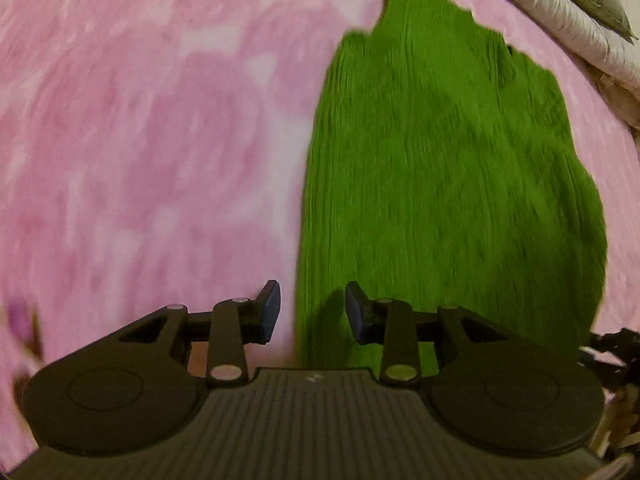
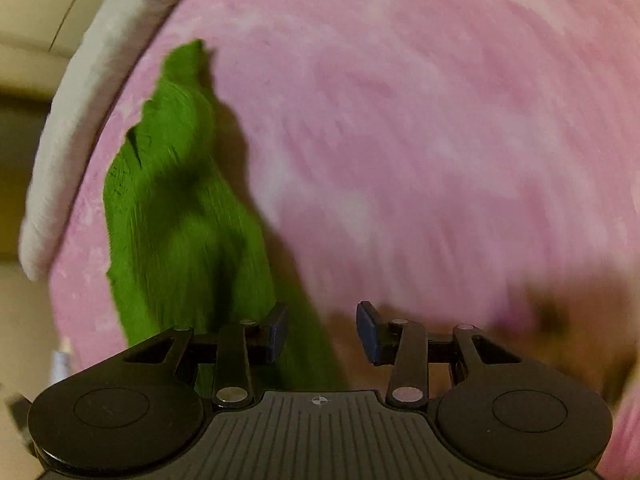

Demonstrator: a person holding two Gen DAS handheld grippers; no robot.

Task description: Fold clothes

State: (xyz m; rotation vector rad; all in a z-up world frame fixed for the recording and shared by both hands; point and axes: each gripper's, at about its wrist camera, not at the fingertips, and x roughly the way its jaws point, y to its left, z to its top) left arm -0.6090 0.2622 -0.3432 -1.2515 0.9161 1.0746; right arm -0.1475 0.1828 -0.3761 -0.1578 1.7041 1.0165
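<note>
Pink mottled bedding point(image 1: 140, 128) fills both wrist views, soft and slightly uneven, with a pale quilted blanket point(image 1: 560, 28) bunched along its far edge. On it lies the green ribbed garment point(image 1: 448, 184), already narrowed into a long strip with a ragged far end.

From the left wrist camera, the left gripper point(image 1: 312, 312) hangs over the strip's near long edge, jaws spread, with one blue pad over the pink cover and the other over the green cloth; nothing is pinched. From the right wrist camera, the right gripper point(image 2: 322, 330) sits at the opposite long edge of the garment point(image 2: 180, 220), jaws likewise apart and empty, one pad over the cloth and the other over the bedding.

Both views are smeared, which suggests fast hand movement, and that is the main risk: a rushed closing could bite the pink cover along with the cloth, or catch only the top layer, so the fold underneath slides open when lifted. The ribbed knit looks stretchy and may sag between two grips. Uneven grips would likely leave the next fold skewed.
</note>
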